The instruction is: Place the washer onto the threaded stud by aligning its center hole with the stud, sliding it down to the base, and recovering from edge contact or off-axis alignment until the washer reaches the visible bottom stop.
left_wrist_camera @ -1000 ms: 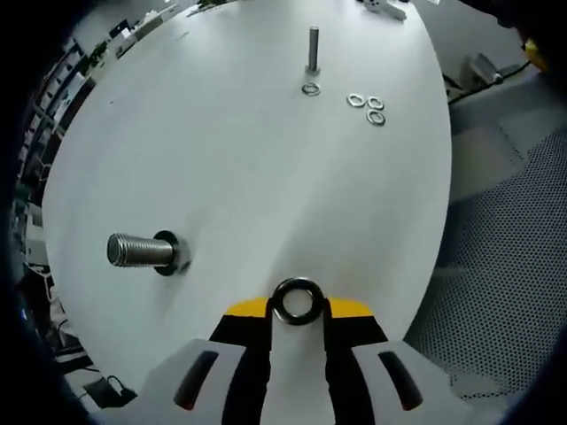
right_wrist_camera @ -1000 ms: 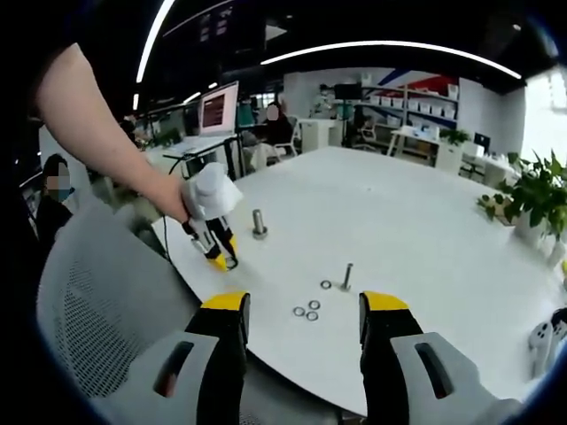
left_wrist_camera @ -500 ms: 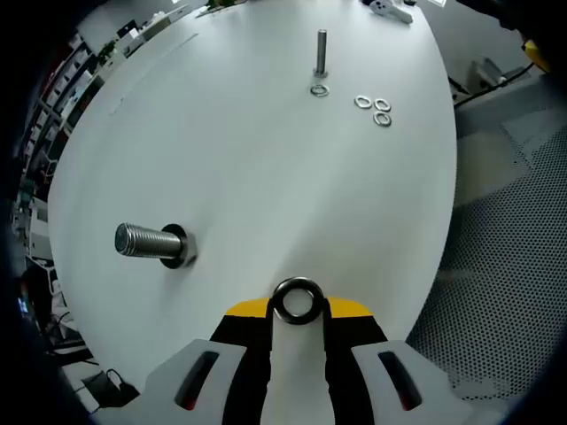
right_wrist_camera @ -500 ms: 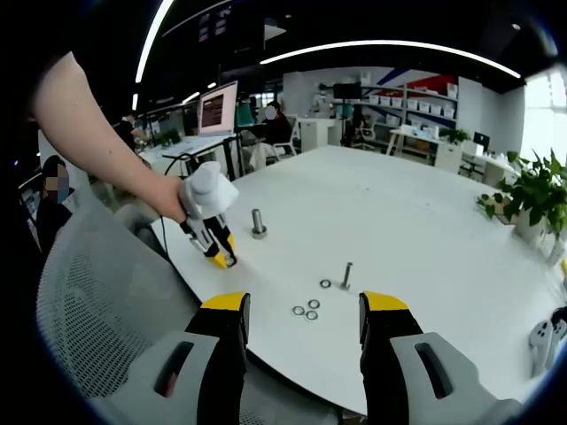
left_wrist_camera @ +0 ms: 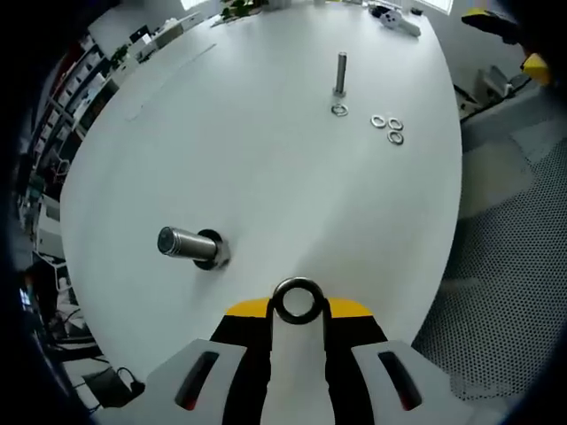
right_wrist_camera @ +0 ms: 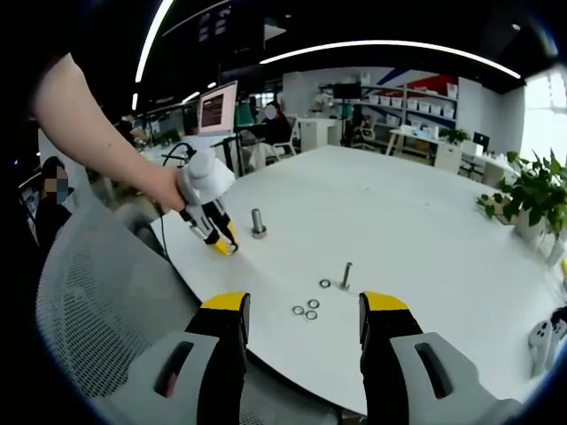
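A metal washer [left_wrist_camera: 298,301] is pinched upright between the yellow-tipped jaws of the left tool [left_wrist_camera: 298,312], its round hole facing the camera, held just above the near edge of a large white round worktop [left_wrist_camera: 266,159]. Ahead and to the left of it in the left gripper view, a thick threaded stud [left_wrist_camera: 184,243] stands on a hexagonal base on the worktop, well apart from the washer, with bare surface between them. Much farther across the worktop stands a thinner stud [left_wrist_camera: 340,73] with one washer lying at its foot [left_wrist_camera: 338,110], and just beside that a cluster of three loose washers [left_wrist_camera: 389,127]. Beyond the worktop's right edge there is a perforated mesh surface [left_wrist_camera: 505,266], the back of a chair. In the right gripper view, the left tool [right_wrist_camera: 223,247] appears from the left, gripped in a person's hand [right_wrist_camera: 164,188] with a bare forearm, its tip hanging near the worktop just left of the thick stud [right_wrist_camera: 258,222]. The right tool [right_wrist_camera: 303,326] has its jaws spread wide with nothing between them, held low at the near edge of the worktop, with the three loose washers [right_wrist_camera: 307,310] and the thin stud [right_wrist_camera: 345,275] lying ahead between its tips. A potted plant [right_wrist_camera: 532,199] sits at the far right edge, and an office with desks, a monitor [right_wrist_camera: 218,108] and seated people lies behind.
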{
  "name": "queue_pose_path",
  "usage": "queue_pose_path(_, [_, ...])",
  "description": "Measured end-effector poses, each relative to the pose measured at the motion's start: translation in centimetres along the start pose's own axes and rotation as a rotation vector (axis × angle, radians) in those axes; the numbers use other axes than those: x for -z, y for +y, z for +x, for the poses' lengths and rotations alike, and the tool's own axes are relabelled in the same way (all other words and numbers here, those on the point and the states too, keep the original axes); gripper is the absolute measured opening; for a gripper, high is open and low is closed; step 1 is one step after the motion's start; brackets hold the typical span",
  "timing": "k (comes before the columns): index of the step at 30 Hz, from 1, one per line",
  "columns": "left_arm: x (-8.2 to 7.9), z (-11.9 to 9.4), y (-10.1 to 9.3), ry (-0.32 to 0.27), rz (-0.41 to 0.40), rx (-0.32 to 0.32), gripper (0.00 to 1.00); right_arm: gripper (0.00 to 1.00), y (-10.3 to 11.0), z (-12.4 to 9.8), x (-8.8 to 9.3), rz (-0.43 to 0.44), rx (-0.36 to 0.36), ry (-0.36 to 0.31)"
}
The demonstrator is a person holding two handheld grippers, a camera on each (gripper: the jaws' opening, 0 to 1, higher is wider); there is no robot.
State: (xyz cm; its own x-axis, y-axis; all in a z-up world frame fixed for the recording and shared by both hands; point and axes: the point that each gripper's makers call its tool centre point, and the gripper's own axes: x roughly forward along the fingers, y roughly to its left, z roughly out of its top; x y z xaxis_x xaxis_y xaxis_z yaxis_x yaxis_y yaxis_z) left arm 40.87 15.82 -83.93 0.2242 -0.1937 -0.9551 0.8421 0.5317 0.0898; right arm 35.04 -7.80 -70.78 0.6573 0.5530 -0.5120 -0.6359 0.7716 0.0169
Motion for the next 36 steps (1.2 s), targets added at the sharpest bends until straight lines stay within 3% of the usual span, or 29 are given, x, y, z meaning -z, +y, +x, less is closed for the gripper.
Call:
queue_pose_path(18, [-1.5,-2.2,2.6,-0.02,0.041,-0.05,0.19,0.52,0.0,0.0,-0.1,0.0,-0.003,-0.007])
queue_pose_path(21, [-1.8,-2.5,3.1,0.003,0.129,-0.074,0.19,0.52,0.0,-0.1,-0.1,0.006,-0.001,-0.007])
queue_pose_path(36, [-3.9,-3.1,6.0,-0.038,0.091,-0.113,0.19,0.52,-0.1,0.0,-0.1,0.006,-0.001,-0.006])
